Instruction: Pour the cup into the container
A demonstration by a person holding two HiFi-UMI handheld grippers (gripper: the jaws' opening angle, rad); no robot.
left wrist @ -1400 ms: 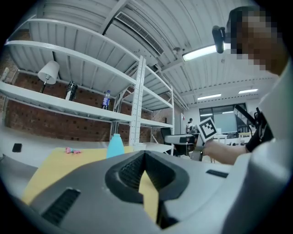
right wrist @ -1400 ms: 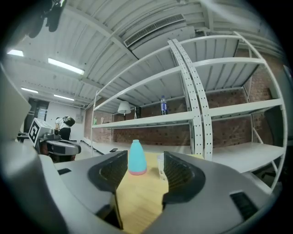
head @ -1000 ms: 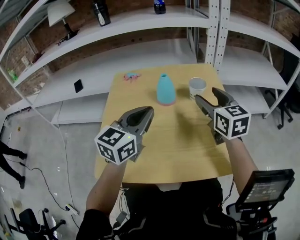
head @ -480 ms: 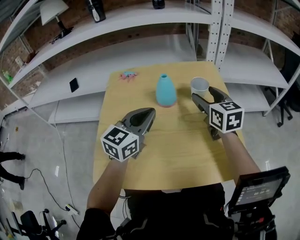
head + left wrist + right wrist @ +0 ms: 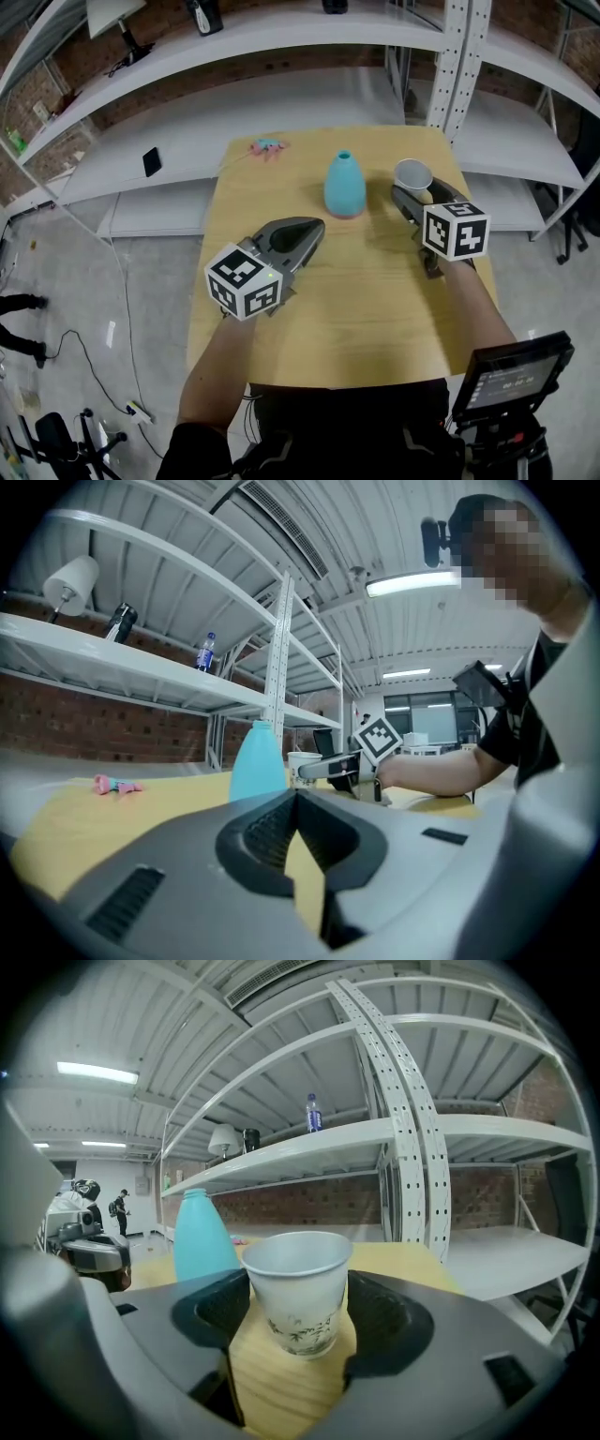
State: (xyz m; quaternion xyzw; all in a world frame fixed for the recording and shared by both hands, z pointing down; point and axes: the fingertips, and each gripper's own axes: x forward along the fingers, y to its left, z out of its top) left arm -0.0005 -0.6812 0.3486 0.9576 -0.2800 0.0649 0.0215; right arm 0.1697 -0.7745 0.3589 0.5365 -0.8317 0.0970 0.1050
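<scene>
A white paper cup (image 5: 413, 174) stands upright at the far right of the wooden table (image 5: 366, 309). It sits between the jaws of my right gripper (image 5: 418, 188), which is open, one jaw on each side. The right gripper view shows the cup (image 5: 298, 1302) filling most of the gap of the right gripper (image 5: 298, 1290); I cannot tell whether the jaws touch it. The blue bottle-shaped container (image 5: 345, 185) stands left of the cup, also in the right gripper view (image 5: 202, 1237). My left gripper (image 5: 312, 228) hovers shut over the table's middle, empty, aimed toward the container (image 5: 257, 761).
A small pink object (image 5: 267, 147) lies at the table's far left corner. White shelving (image 5: 281, 103) curves behind the table, with a perforated upright post (image 5: 461, 66) just beyond the cup. A screen on a stand (image 5: 511, 373) sits at the near right.
My right gripper has moved forward to the cup, and its jaws now stand on either side of it. The left gripper has stayed about where it was.
</scene>
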